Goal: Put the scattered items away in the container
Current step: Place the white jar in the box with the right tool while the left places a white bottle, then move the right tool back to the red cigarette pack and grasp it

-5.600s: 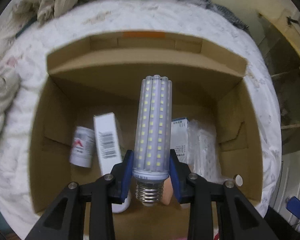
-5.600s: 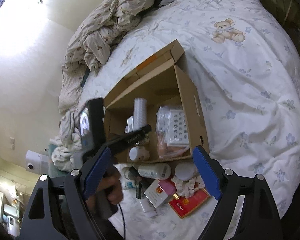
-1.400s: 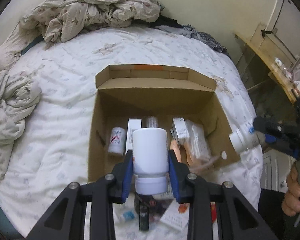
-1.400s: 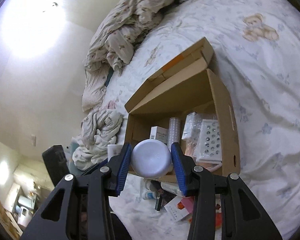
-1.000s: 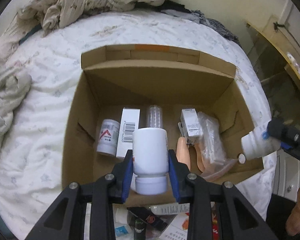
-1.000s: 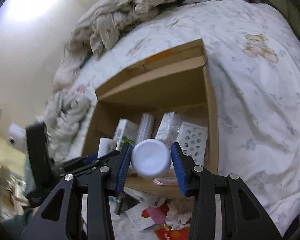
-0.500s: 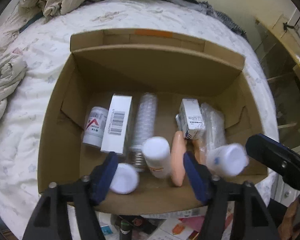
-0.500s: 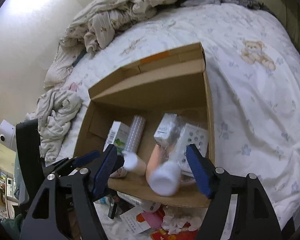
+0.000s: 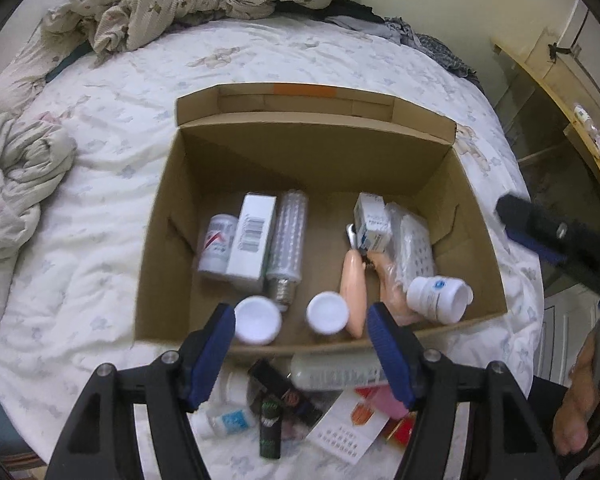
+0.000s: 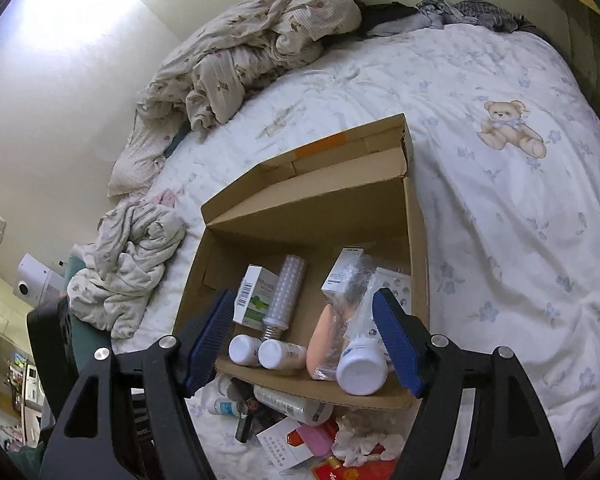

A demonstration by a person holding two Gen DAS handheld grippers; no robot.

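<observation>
box: one brown cardboard box (image 9: pixel 168 184) sits on your bed (image 9: pixel 100 128), flaps up, an orange tape strip on the far flap.
bottles in the box: three with white caps at the near wall. Two small round ones (image 9: pixel 257 319) (image 9: pixel 327 313) show cap-first, and a fatter white tub (image 9: pixel 438 294) with a blue logo lies tipped on its side at the right.
other stuff inside: one white can (image 9: pixel 217 249) with a red mark, one white carton (image 9: pixel 252 238) with a barcode, one long LED corn bulb (image 9: pixel 286 236) with a metal screw base, one small blue-and-white carton (image 9: pixel 373 222), one peach rounded thing (image 9: pixel 353 280), and one crinkly clear bag (image 9: pixel 414 240) with a dotted white tray in it.
still outside: a loose heap just in front of the box. I count one clear ribbed bottle (image 9: pixel 332 370), one small blue-label bottle (image 9: pixel 224 424), one dark tube (image 9: pixel 270 428), plus cards and red packets too jumbled to count.
left claw: your left gripper (image 9: pixel 300 344) has its blue pads spread apart, nothing between them, hanging over the near edge of the box.
right claw: your right gripper (image 10: pixel 306 340) is spread wide too and empty, with the fat tub lying below it in the box.
changed: a second ago each claw was pinching a white bottle over the box. Both bottles are now lying in the box.
</observation>
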